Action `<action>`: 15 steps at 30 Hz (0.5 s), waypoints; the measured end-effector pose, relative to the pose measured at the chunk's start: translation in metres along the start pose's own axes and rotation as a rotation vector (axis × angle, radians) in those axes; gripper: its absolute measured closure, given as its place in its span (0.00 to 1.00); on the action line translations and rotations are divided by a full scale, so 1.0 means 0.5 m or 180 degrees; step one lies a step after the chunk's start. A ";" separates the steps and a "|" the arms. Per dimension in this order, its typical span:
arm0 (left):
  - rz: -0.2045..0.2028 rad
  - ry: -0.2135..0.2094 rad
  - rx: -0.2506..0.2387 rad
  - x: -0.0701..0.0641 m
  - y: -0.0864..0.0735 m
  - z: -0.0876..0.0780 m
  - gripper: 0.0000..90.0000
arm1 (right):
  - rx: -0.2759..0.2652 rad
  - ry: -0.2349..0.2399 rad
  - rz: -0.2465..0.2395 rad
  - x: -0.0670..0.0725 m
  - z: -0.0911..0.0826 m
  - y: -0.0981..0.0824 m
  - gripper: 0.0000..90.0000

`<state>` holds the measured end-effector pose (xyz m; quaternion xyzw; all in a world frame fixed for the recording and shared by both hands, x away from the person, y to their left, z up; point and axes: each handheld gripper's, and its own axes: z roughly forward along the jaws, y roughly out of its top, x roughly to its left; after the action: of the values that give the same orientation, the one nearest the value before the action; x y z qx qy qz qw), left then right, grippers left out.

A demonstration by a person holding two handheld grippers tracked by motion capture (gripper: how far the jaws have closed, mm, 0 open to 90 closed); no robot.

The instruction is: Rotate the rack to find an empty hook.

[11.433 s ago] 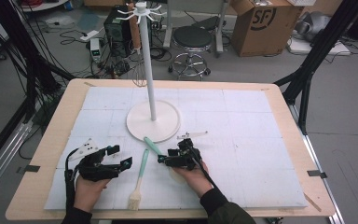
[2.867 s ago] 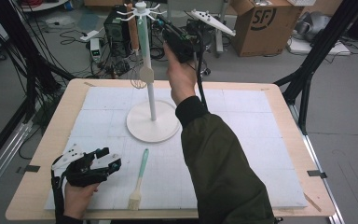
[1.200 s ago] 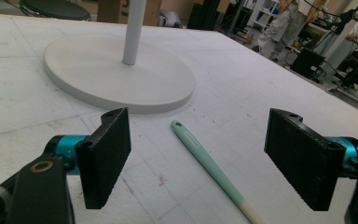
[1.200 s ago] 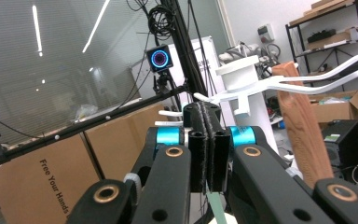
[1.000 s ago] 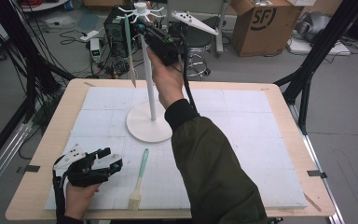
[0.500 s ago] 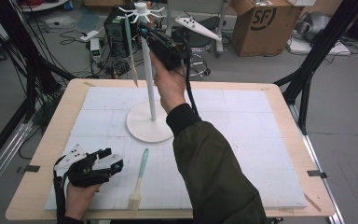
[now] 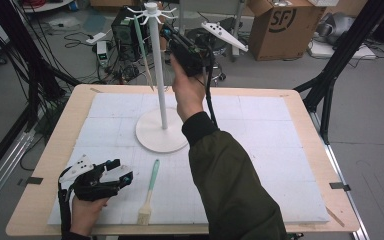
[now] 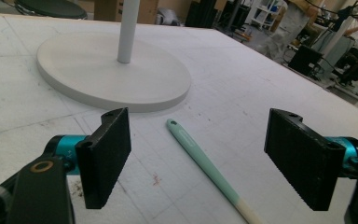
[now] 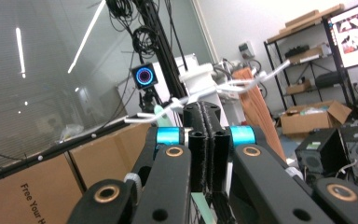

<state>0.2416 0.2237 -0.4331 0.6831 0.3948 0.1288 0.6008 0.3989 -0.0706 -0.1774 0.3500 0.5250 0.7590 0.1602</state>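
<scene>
the white padded table (image 7: pixel 280 150) carries everything low so both grippers can reach; on it stands the white hook stand (image 7: pixel 161 135), its pole rising to a crown of hooks at the top, and the work in hand looks like hanging utensils there; one green-handled tool (image 7: pixel 142 45) hangs from a hook on the stand's left side, tip down, which is likely why the right gripper (image 7: pixel 172 37) is raised to that height; its jaws are pressed fully together, a sliver of green shows just below them in the right gripper view, though whether that is gripped i cannot tell; the left gripper (image 7: pixel 125 172) rests low near the table's front edge, jaws spread wide and empty, aimed toward the teal-handled brush (image 7: pixel 150 187) lying flat just beside it, probably waiting its turn.

the left gripper view gives what the high view cannot: the brush handle (image 8: pixel 200 158) lies between the jaws' lines yet apart from both, pointing at the stand base (image 8: pixel 112 70); the right gripper view shows the hook arms (image 9: pixel 214 91) close behind the closed jaws.
</scene>
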 end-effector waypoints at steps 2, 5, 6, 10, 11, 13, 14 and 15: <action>-0.0005 0.0001 -0.0006 0.000 0.000 0.000 0.26 | -0.0002 0.0008 0.0000 0.003 0.000 0.003 1.00; -0.0002 0.0000 -0.0002 0.000 0.000 0.000 0.26 | -0.0002 0.0018 -0.0038 0.008 0.003 0.005 1.00; 0.0001 0.0002 -0.0002 0.000 0.000 0.000 0.26 | 0.0011 0.0027 -0.0016 0.010 0.004 0.004 1.00; 0.0001 0.0003 -0.0001 -0.001 0.000 -0.001 0.26 | 0.0028 0.0034 -0.0013 0.013 0.010 -0.001 1.00; -0.0006 0.0003 -0.0005 0.000 0.000 -0.001 0.26 | 0.0034 0.0036 -0.0006 0.014 0.010 -0.002 1.00; -0.0016 0.0002 -0.0012 0.000 0.000 -0.001 0.26 | 0.0046 0.0045 -0.0012 0.015 0.013 -0.002 1.00; -0.0004 0.0007 -0.0011 0.001 0.000 -0.002 0.26 | 0.0043 0.0047 -0.0015 0.016 0.014 -0.002 1.00; -0.0003 0.0008 -0.0011 0.001 0.000 -0.002 0.26 | 0.0052 0.0054 -0.0018 0.016 0.016 -0.002 1.00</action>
<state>0.2413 0.2249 -0.4328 0.6818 0.3956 0.1300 0.6015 0.3987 -0.0599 -0.1736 0.3434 0.5336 0.7572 0.1550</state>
